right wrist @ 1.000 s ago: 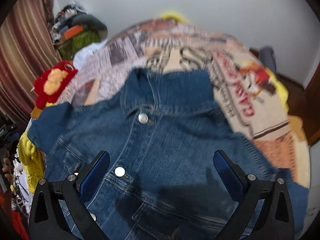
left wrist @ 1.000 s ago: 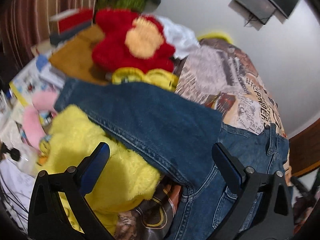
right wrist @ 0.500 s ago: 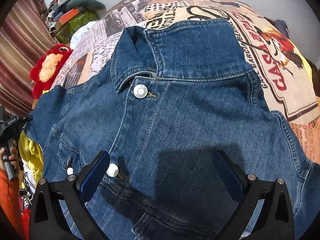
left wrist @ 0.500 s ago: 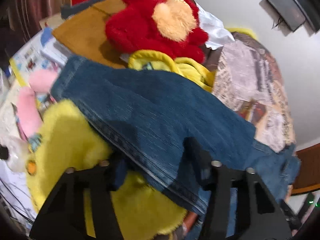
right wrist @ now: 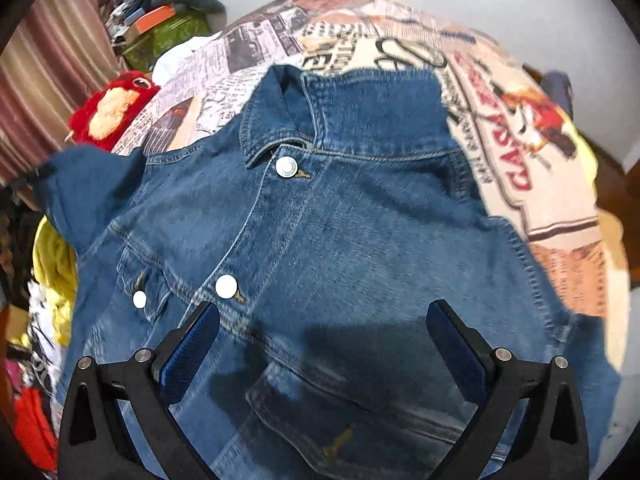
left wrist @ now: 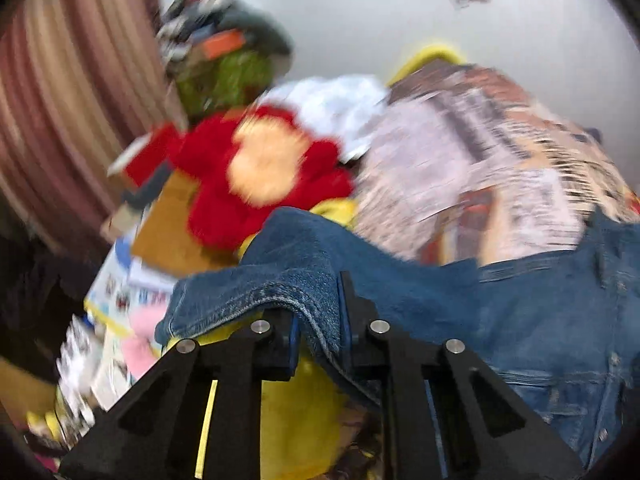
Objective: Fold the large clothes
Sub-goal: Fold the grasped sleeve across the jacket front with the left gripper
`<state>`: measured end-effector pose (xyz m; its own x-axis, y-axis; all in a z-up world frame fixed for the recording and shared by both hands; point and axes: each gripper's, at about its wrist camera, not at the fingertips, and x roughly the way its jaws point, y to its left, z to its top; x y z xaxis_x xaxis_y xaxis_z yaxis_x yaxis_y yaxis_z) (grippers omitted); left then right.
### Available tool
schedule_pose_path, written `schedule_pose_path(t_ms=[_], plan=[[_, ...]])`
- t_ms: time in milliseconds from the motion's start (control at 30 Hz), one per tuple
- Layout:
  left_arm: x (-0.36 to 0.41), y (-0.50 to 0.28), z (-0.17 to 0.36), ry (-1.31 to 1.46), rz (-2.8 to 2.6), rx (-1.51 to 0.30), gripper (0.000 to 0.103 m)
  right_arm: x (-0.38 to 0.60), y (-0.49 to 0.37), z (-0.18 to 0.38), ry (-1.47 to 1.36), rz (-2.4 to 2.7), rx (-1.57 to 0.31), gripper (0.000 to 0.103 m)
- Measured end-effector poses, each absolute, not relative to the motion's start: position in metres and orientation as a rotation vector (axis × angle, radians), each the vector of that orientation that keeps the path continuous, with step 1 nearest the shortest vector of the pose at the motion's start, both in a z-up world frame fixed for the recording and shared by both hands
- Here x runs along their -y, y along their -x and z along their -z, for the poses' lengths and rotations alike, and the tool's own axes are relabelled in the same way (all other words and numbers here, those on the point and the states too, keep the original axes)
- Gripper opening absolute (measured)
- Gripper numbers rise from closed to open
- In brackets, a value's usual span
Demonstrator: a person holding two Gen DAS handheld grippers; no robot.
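Left wrist showed the left gripper [left wrist: 318,330] pinching the denim jacket [right wrist: 340,248] sleeve [left wrist: 288,276]. Right gripper [right wrist: 323,346] hovered spread over the jacket's chest. Thick denim might slip from that narrow pinch.

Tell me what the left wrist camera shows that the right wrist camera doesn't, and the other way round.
Only the left wrist view shows the left gripper shut on the blue denim jacket's sleeve, lifted above a fuzzy yellow plush, with a brown cardboard sheet behind.

Only the right wrist view shows the open right gripper over the jacket front, its collar, and the silver snap buttons.

Both show the blue denim jacket, the red plush toy, and the newspaper-print bedspread.
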<state>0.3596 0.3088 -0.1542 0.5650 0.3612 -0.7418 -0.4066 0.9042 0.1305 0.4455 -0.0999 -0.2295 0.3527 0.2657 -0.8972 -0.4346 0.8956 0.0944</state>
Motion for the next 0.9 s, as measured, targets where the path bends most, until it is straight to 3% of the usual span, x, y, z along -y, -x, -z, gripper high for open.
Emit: schedule_pose_path(t_ms=[267, 700, 767, 900], plan=[[-0.192, -0.371, 0.129, -0.050, -0.158, -0.797, 0.012, 0.122, -0.426, 0.201, 0.138, -0.458, -1.072, 0.103], [-0.085, -0.372, 0.256, 0.064, 0.155, -1.152, 0.014, 0.154, -0.400, 0.187, 0.100, -0.432, -1.059, 0.103], [-0.087, -0.364, 0.253, 0.057, 0.141, -1.126, 0.021, 0.156, -0.399, 0.189, 0.096, -0.428, -1.067, 0.103], [-0.114, -0.352, 0.236, 0.139, 0.155, -1.129, 0.047, 0.154, -0.398, 0.192, 0.108, -0.427, -1.071, 0.103]])
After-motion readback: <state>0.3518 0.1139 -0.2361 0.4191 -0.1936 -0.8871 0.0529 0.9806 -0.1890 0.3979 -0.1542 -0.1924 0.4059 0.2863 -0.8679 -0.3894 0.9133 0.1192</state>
